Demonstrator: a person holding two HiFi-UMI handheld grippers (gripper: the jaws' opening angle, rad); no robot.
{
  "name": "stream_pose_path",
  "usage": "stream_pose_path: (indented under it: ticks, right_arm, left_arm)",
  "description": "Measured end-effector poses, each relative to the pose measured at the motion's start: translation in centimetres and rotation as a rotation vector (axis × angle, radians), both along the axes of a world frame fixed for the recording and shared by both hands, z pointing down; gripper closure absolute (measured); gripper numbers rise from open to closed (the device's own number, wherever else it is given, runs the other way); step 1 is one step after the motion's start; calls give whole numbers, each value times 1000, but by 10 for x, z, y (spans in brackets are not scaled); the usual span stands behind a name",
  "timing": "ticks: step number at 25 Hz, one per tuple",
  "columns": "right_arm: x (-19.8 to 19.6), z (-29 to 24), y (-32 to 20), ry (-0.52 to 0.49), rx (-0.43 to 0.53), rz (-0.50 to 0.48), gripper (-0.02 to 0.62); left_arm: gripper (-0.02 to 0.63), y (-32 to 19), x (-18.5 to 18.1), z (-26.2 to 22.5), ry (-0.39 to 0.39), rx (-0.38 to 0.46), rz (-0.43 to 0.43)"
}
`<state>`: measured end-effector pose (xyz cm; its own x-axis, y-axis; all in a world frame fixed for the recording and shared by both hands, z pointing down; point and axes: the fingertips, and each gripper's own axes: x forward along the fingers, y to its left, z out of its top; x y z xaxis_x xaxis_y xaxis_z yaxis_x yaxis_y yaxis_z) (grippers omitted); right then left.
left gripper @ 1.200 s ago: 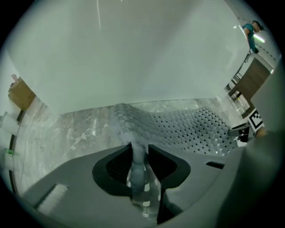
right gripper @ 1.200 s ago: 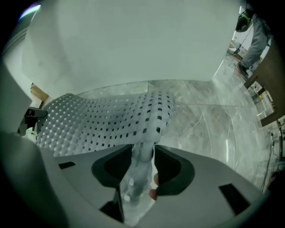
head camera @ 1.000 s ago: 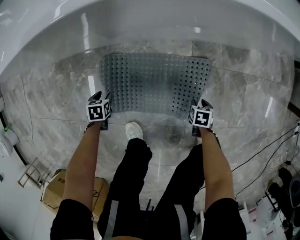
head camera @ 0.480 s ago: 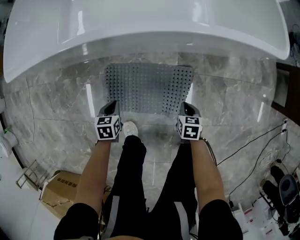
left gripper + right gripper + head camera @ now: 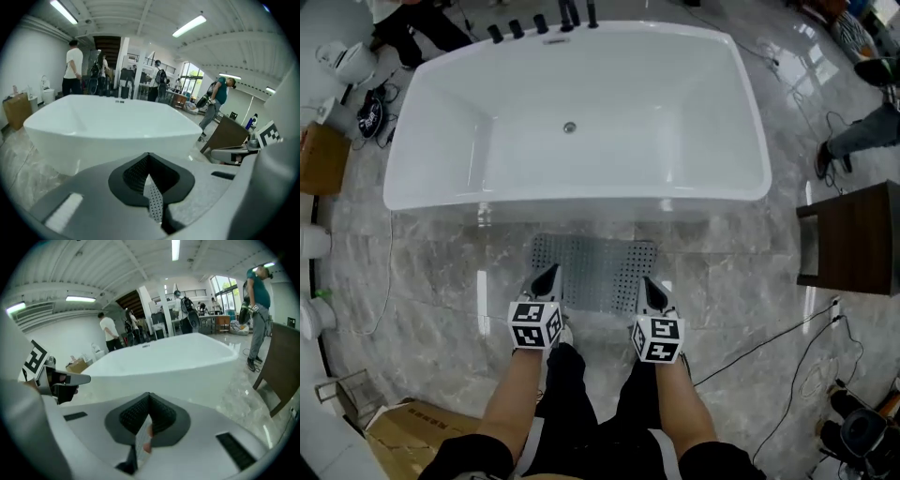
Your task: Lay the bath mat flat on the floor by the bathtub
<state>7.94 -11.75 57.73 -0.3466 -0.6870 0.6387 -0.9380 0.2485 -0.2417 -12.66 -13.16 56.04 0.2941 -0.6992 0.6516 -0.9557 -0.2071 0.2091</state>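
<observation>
Both grippers are up off the floor now; left gripper (image 5: pixel 548 277) and right gripper (image 5: pixel 652 290) closed, empty. Bath mat (image 5: pixel 595 267) lies flat on the floor below their tips, beside the bathtub (image 5: pixel 572 178)

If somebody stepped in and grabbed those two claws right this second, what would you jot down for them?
The left claw is shut and empty, up in the air over the bath mat, near its left corner.
The right claw is shut and empty, over the near right corner.
The bath mat lies spread on the marble floor, along the bathtub front.
Done: the mat is laid and let go.
Left: probably nothing. Maybe check the near edge, which the claws partly hide.
</observation>
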Motion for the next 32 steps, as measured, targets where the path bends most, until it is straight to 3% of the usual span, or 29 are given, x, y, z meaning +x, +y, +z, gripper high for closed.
stream_pose_path:
  ticks: [7,14,18,22,32]
  right_arm:
    - [16,-219,-20,-40,274,48,591]
    - [22,-383,-8,-110,508,35,591]
    - [22,-423,7,-125,575,23,591]
    - [31,-452,13,-138,627,36,591]
    - [44,-463,15,-157,649,34,591]
  left_arm:
    - [603,7,27,-207,38,218,-10]
    - [603,32,25,-358,50,389,-33]
    - [603,44,26,-419,32,512,-23]
    - [603,52,28,-453,19,582,-18]
    - [603,55,49,-457,37,594,13]
